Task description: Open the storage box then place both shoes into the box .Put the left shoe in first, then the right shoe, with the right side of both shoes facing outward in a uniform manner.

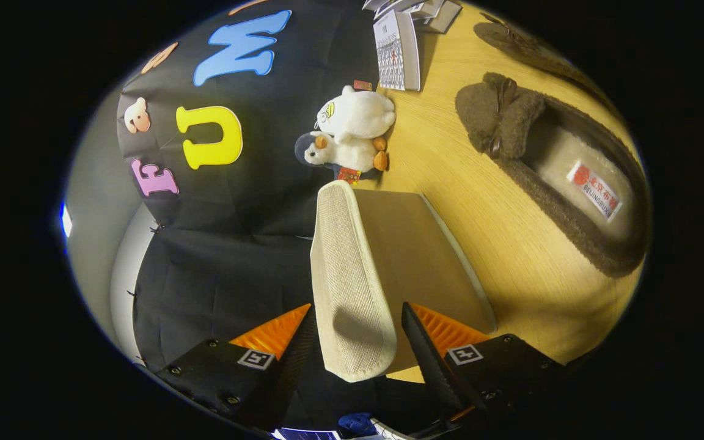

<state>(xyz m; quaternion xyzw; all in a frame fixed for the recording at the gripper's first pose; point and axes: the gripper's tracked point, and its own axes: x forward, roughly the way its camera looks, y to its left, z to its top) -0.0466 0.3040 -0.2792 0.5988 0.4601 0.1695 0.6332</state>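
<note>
The storage box lid sits between the two fingers of the claw, raised on edge so that its woven cream rim faces the camera and its plain brown inner face turns toward the shoes. The fingers stand on either side of the lid's near edge; a dark gap shows on the left side, and contact on the right side cannot be made out, so a firm pinch cannot be confirmed (treat the claw as spread around the lid, not clamped). The body of the box is hidden behind the lid and the claw.

Beyond the lid, on the wooden tabletop, lies one brown fleecy shoe with a small bow on its toe and a labelled pale insole, opening up. A second brown shoe lies farther off, just past the first. Which is left and which is right cannot be told here.

Further out, two plush toys rest against the booth wall, with a small desk calendar near them.

Progress, judged from this layout: the opening step is under way, with the lid lifted but not clearly set aside. Both shoes are on the tabletop, outside the box. Remaining: finish opening, insert the left shoe, then the right, right sides facing outward.
</note>
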